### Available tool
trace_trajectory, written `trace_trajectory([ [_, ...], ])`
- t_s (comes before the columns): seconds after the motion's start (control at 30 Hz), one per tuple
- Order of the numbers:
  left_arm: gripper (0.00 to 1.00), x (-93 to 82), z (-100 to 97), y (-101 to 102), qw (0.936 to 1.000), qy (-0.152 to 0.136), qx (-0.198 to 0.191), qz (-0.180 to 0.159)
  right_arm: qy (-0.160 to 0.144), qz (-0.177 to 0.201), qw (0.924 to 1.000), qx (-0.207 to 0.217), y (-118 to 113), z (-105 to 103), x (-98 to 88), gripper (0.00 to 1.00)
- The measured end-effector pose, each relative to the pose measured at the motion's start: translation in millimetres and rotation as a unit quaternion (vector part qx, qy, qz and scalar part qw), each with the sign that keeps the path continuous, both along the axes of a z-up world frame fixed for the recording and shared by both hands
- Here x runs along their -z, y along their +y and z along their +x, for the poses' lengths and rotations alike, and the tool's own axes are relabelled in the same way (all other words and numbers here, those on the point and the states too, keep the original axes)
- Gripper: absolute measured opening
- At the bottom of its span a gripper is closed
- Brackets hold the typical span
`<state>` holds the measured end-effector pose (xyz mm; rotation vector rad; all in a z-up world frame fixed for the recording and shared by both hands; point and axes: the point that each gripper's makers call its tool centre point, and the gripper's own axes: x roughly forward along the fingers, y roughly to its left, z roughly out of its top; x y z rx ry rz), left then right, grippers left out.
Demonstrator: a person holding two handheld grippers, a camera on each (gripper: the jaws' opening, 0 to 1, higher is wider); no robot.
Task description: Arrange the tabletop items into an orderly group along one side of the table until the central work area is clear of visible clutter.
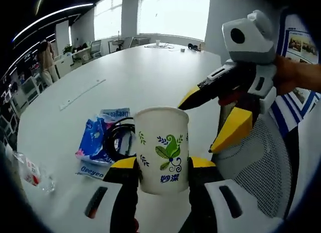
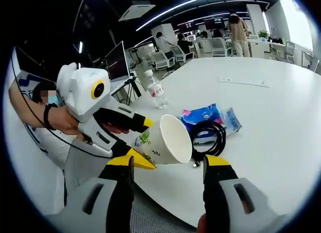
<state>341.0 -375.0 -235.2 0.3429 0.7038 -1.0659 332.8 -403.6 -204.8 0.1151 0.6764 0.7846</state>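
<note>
Looking down the left gripper view first: left gripper (image 1: 163, 165) clamped on a paper cup (image 1: 162, 148), white with a green leaf print, held upright between the yellow-tipped jaws, right at the near edge of the white table (image 1: 125, 77). Just behind the cup, a coiled black cable (image 1: 116, 137) lying on top of blue tissue packs (image 1: 98, 140), partly blocked by the cup. Clear plastic bottle (image 1: 32, 173) lying off to the left near the table edge. Right gripper (image 1: 215, 120) poking in from the right, jaws spread wide, not touching the cup, with a hand (image 1: 296, 75) on its grip. Mesh chair back (image 1: 261, 162) below it.

Switching to the right gripper view: right gripper (image 2: 168, 165) jaws apart, nothing between them. Cup (image 2: 163, 140) tipped with its open mouth facing the camera, pinched by the left gripper (image 2: 143, 142) coming in from the left. Cable (image 2: 208, 137) and tissue packs (image 2: 205, 115) right behind the cup on the table (image 2: 271, 117). An upright water bottle (image 2: 156, 90) farther back near the table's edge. People and desks with monitors way off in the office background.
</note>
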Motion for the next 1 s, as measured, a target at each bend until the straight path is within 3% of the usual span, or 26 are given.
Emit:
trace_trajectory([
  [0.23, 0.38, -0.4, -9.8, -8, 0.9991, -0.008, 0.04, 0.005, 0.002, 0.013, 0.9998, -0.013, 6, -3, -1.9, 0.48],
  [0.6, 0.38, -0.4, -22.8, -17, 0.9958, -0.013, 0.09, 0.009, 0.012, 0.049, 0.9985, -0.02, 15, -8, -6.1, 0.24],
  [1.0, 0.38, 2.2, -26.8, -18, 0.9908, -0.032, 0.127, 0.033, 0.025, 0.076, 0.9963, -0.033, 25, -13, -11.0, 0.1],
])
